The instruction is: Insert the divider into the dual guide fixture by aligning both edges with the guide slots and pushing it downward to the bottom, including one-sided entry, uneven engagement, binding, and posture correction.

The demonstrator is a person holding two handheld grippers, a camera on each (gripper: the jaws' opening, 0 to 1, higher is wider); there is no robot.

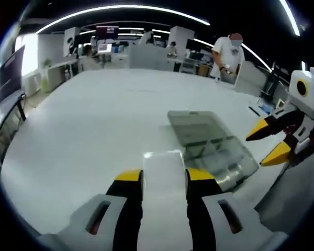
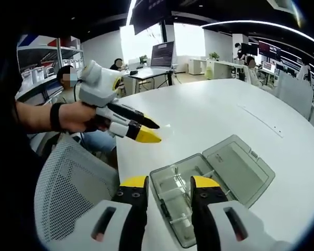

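A clear, flat divider [image 1: 165, 180] sits between the yellow-tipped jaws of my left gripper [image 1: 165, 177], which is shut on its two edges. Just beyond and to the right lies the guide fixture [image 1: 212, 144], a clear plastic compartment box on the white table. In the right gripper view the box base [image 2: 175, 196] with its slotted walls lies right under my right gripper [image 2: 168, 183], and its lid [image 2: 240, 167] is folded open to the right. My right gripper's jaws stand open, with nothing held. In the left gripper view the right gripper [image 1: 269, 141] hovers open beside the box. A hand holds the left gripper [image 2: 149, 132] over the table's edge.
The large white table [image 1: 104, 115] stretches far behind the box. A grey mesh chair [image 2: 73, 183] stands at the near table edge. A person in a white shirt [image 1: 227, 52] stands at the far side, with desks and monitors [image 2: 162, 52] further back.
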